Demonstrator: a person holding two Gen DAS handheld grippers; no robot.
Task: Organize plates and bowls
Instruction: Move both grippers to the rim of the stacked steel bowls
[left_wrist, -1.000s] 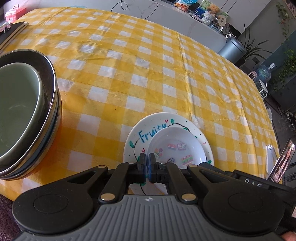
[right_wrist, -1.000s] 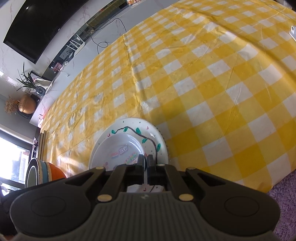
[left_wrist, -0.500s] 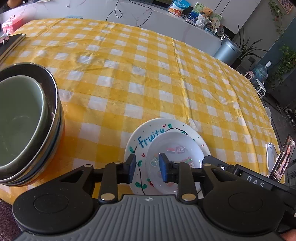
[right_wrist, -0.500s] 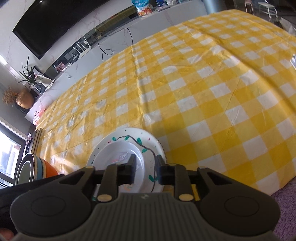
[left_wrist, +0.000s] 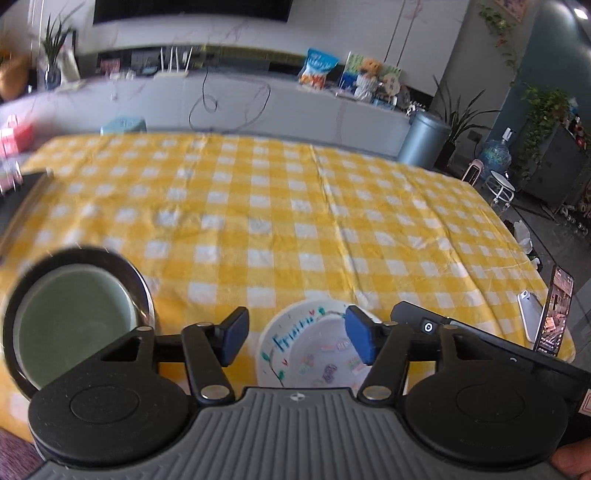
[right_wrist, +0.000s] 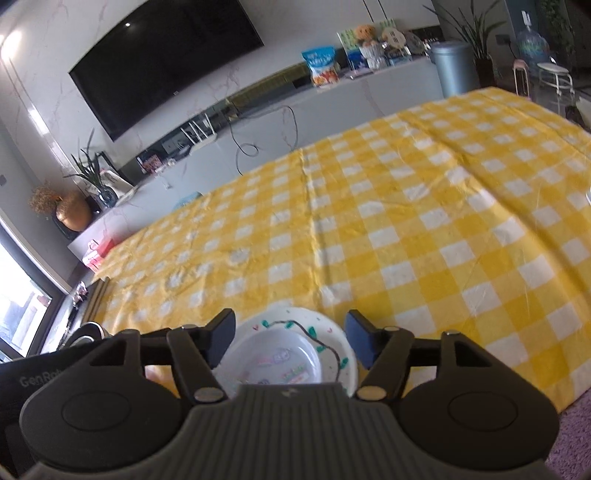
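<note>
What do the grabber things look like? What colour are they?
Both are black with a ribbed grey base, two round discs and silver rivets. The left gripper has dark blue pads on its fingers. The right gripper looks the same; its casing carries a small round white mark.

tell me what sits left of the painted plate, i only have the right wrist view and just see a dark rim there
observer: that rim is a stack of bowls, with a pale green bowl nested on top.
operator: left gripper holding anything
observer: no, the left gripper is open, fingers spread over the painted plate.
operator: anything right of the plate
observer: a phone stands propped near the right edge of the table.
</note>
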